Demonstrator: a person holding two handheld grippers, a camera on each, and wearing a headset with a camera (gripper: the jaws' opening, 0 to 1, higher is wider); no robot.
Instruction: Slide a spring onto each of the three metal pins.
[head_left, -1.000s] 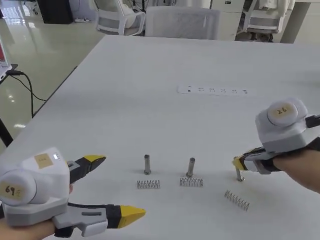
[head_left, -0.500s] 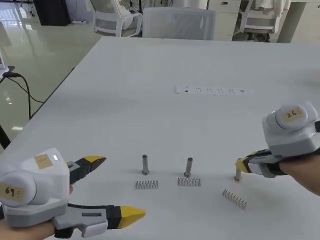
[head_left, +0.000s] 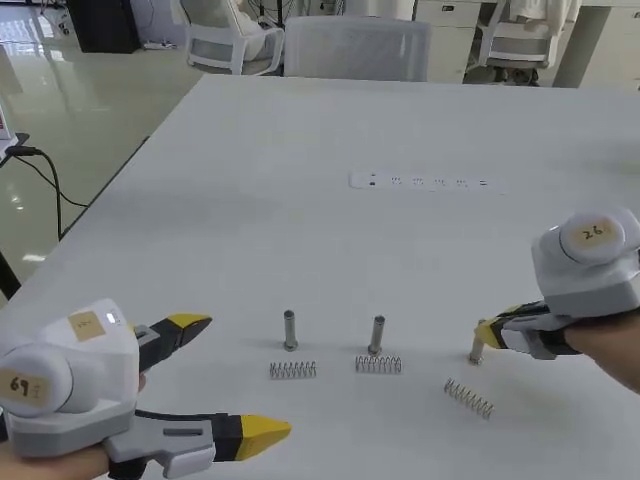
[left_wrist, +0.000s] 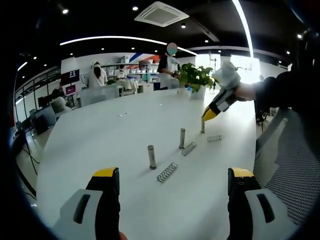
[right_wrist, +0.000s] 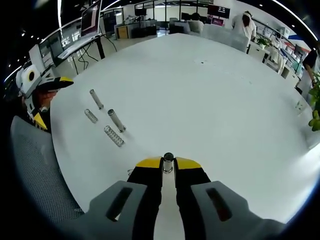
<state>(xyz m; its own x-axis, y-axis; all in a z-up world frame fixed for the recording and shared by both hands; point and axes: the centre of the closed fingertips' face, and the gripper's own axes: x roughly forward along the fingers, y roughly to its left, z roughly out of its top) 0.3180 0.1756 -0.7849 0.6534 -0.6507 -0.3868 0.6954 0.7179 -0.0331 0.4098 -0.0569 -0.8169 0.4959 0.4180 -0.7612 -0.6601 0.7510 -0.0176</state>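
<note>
Three short metal pins stand in a row on the white table: the left pin (head_left: 290, 329), the middle pin (head_left: 377, 335) and the right pin (head_left: 477, 347). A spring lies flat before each: the left spring (head_left: 293, 370), the middle spring (head_left: 378, 365) and the right spring (head_left: 468, 399), which lies askew. My right gripper (head_left: 484, 333) is shut on the right pin (right_wrist: 168, 158), whose top shows between the yellow tips. My left gripper (head_left: 238, 375) stands wide open at the near left, holding nothing, with the left spring (left_wrist: 167, 172) ahead of it.
A white power strip (head_left: 423, 182) lies flat farther back on the table (head_left: 300, 200). Office chairs (head_left: 355, 45) stand beyond the far edge. The table's left edge drops to the floor, where a black cable (head_left: 45, 175) runs.
My right gripper's body has drifted a little to the right while its tips stay at the right pin. The left gripper, pins and springs have not moved.
</note>
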